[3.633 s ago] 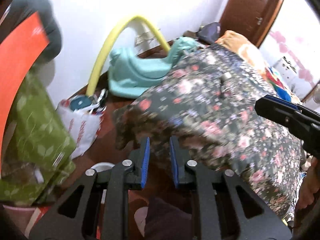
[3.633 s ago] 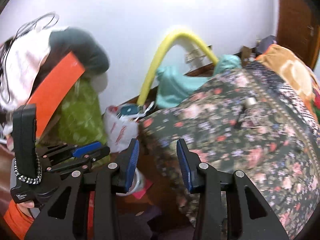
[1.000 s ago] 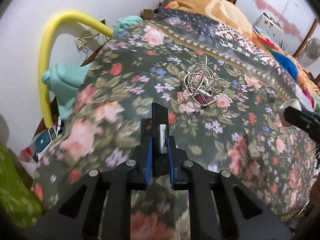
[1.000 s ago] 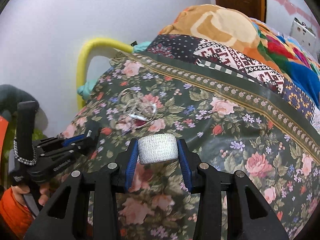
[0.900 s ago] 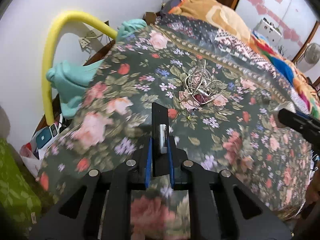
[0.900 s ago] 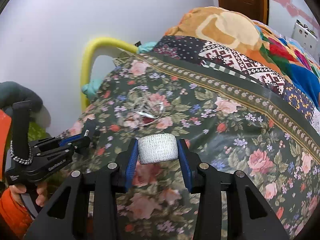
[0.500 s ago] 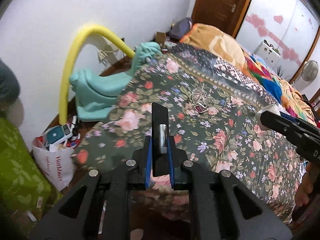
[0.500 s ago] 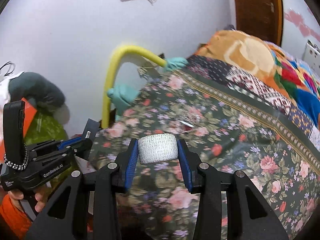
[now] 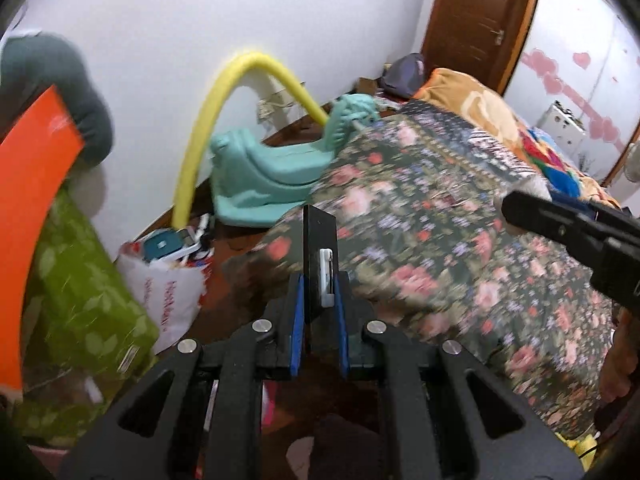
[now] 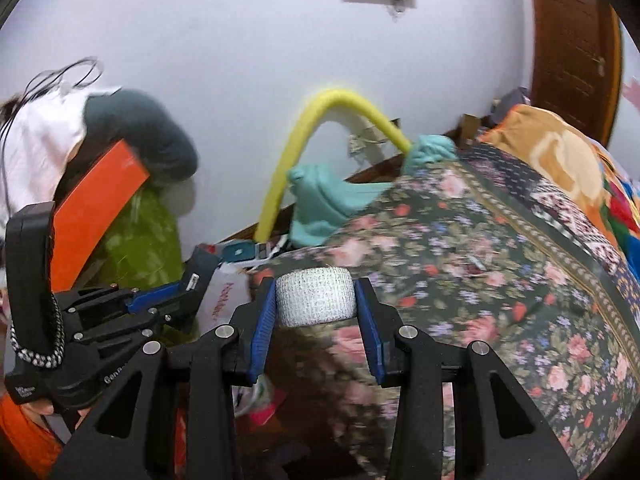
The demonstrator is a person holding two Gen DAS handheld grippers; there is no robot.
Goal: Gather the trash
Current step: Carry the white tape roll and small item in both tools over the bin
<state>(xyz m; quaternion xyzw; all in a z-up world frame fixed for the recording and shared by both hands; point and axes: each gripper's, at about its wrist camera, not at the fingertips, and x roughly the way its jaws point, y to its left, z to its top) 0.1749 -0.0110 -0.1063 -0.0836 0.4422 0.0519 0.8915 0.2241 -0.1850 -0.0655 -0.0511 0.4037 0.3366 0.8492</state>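
Item one, left of the left wrist frame: a white plastic shopping bag with red lettering [image 9: 170,292], stuffed with packaging and sitting on the dark floor at lower left, between the green leaf-print bundle [image 9: 80,296] and the foot of the flower-patterned bedspread [image 9: 460,240]; it is judged the likeliest drop point. Item two, centre of that frame: the left gripper [image 9: 320,312] is pinching a flat black card-like piece with a small white clip [image 9: 320,264], standing upright, its long axis running up the frame between the blue pads. The bag is lying to the left of and slightly below that gripper, near but apart, so the coming move is judged a swing down and to the left. Item three, right wrist frame: the same bag [image 10: 224,300] is showing at centre left, partly behind the left gripper's body. Item four, centre: the right gripper [image 10: 316,316] is clamping a white roll of gauze-like tape [image 10: 316,296] by its two flat ends, the roll's axis lying across the frame. The bag is lying left of this gripper, beyond the left one; the left gripper appears the nearer.
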